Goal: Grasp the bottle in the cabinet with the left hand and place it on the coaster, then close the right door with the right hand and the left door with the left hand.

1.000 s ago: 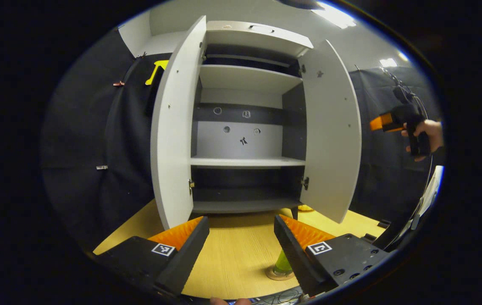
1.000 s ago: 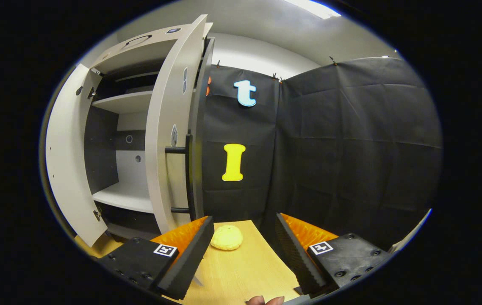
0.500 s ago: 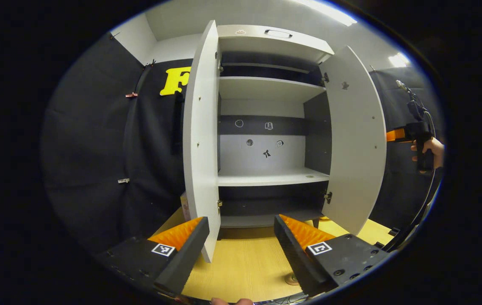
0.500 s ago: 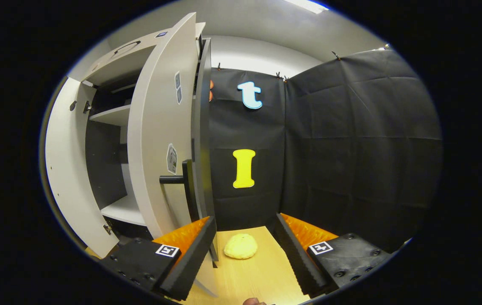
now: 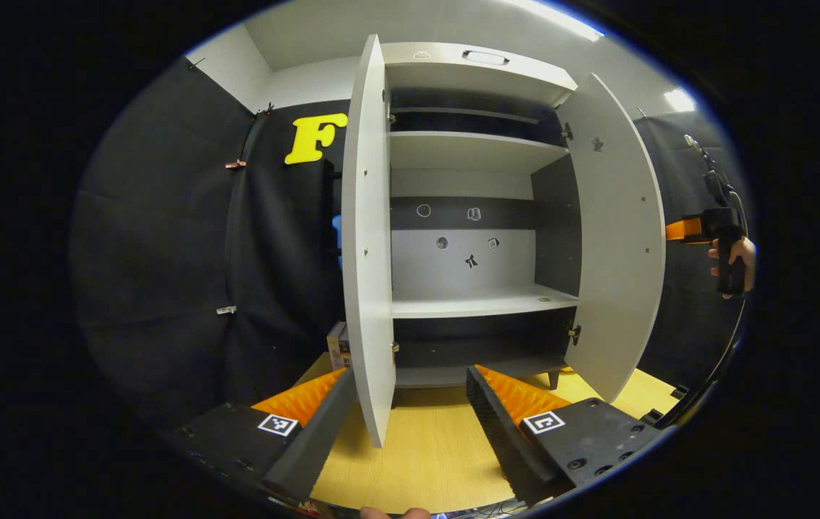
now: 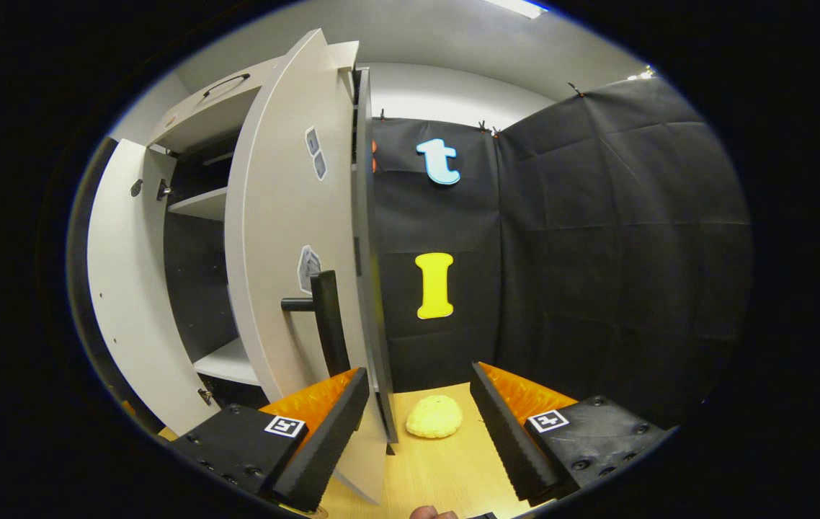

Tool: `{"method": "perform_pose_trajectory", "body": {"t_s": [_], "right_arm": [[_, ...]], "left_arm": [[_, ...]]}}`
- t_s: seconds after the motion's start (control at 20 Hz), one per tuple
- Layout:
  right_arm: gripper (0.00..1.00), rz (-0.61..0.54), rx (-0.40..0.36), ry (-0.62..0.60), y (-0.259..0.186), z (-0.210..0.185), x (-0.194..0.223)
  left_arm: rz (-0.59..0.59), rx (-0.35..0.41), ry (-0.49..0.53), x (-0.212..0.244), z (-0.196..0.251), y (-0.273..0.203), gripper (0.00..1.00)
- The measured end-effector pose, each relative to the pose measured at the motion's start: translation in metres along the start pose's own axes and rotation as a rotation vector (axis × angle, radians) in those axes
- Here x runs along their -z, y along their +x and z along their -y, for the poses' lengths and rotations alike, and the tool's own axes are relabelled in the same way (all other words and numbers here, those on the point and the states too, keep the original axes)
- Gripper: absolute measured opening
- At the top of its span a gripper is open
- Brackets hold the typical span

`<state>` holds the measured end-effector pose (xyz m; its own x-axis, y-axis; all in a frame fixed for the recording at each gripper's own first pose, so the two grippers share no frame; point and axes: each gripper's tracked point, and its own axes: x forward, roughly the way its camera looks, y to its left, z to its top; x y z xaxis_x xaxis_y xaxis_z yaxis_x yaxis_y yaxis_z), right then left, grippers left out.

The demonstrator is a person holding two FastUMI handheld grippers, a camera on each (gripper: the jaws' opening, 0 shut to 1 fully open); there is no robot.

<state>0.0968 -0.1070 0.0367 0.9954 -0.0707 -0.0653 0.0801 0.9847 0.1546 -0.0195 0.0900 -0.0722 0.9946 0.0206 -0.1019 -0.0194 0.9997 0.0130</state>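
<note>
right gripper (image 6: 417, 425) gaping, empty, just off the pale grey right cabinet door (image 6: 287, 288), its black bar handle (image 6: 327, 321) ahead-left. push flat near the handle edge. left gripper (image 5: 410, 425) likewise agape, empty, astride the pale grey left door's (image 5: 367, 245) edge; bottle and coaster unseen.

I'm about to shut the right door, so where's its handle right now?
In the right gripper view, the dark bar handle stands on the right door, just above the right gripper.

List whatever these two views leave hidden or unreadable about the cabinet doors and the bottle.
- Left gripper view: the left door stands edge-on, its outer face and handle hidden.
- Same view: the right door covers the other tongs' tips.
- Right gripper view: the right door's stickers are too small to read.
- Bottle and coaster: outside both views now.
</note>
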Motion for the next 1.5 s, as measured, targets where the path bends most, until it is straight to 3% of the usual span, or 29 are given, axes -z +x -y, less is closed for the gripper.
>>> {"method": "perform_pose_trajectory", "body": {"t_s": [0.05,0.55,0.8,1.1,1.5], "right_arm": [[1.00,-0.005,-0.026,0.003,0.000,-0.011,0.001],[0.98,-0.037,-0.238,-0.001,0.025,-0.126,0.016],[0.98,-0.040,-0.259,-0.056,0.050,-0.164,0.025],[0.96,-0.042,-0.247,-0.051,0.059,-0.172,0.026],[0.96,-0.016,-0.240,-0.077,0.027,-0.175,0.019]], "left_arm": [[0.000,-0.006,0.001,0.000,-0.002,0.000,0.98],[0.002,-0.078,-0.015,-0.004,-0.033,-0.013,0.98],[-0.007,-0.123,-0.026,-0.008,-0.055,-0.021,0.98],[-0.021,-0.146,-0.049,-0.014,-0.085,-0.014,0.98],[0.045,-0.197,0.004,-0.079,-0.137,0.029,0.97]]}}
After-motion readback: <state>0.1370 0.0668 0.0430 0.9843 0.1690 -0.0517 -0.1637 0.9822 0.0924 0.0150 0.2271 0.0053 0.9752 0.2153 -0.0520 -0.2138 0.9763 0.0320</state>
